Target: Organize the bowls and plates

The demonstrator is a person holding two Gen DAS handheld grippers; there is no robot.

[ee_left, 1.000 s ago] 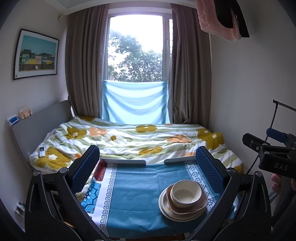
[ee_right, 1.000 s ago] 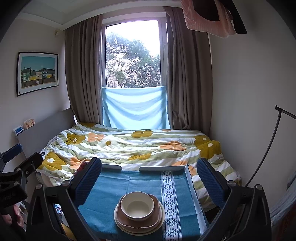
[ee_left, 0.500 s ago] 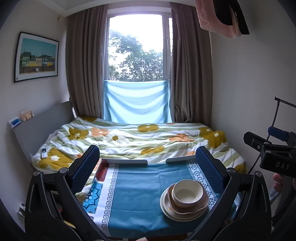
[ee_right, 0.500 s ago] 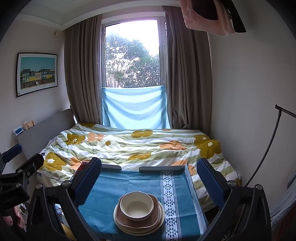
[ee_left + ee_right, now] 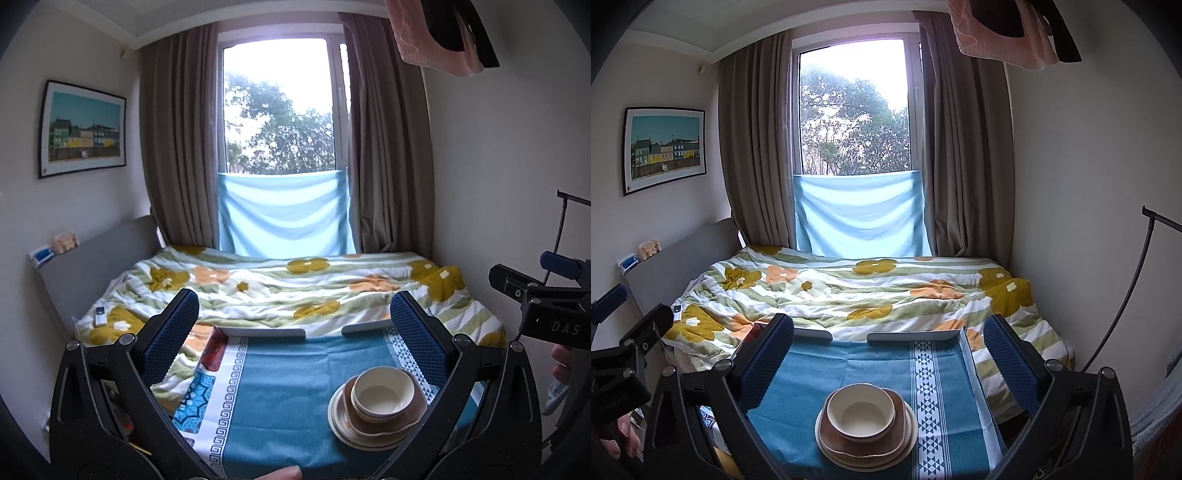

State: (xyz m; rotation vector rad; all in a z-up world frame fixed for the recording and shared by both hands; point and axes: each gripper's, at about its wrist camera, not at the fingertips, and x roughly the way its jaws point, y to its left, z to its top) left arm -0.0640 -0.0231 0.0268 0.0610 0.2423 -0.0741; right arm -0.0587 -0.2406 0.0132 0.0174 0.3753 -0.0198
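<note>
A stack of dishes stands on the blue-clothed table (image 5: 288, 387): a cream bowl (image 5: 382, 393) in a brown dish (image 5: 413, 413) on cream plates (image 5: 343, 428). My left gripper (image 5: 295, 336) is open and held back from the table, with the stack low on its right side. In the right wrist view the same bowl (image 5: 860, 411), brown dish (image 5: 831, 439) and cream plates (image 5: 910, 439) sit centred on the table (image 5: 798, 387). My right gripper (image 5: 888, 354) is open above and short of them. Neither gripper touches the dishes.
A bed with a flowered duvet (image 5: 295, 288) lies right behind the table, with a white remote (image 5: 99, 315) on it. A thin black stand (image 5: 1126, 295) rises by the right wall. Each gripper shows at the edge of the other's view, held by a hand (image 5: 561, 363).
The left wrist view has tilted slightly up and to the left, so the room sits a little lower in frame. The right gripper and the dishes have stayed almost still.
</note>
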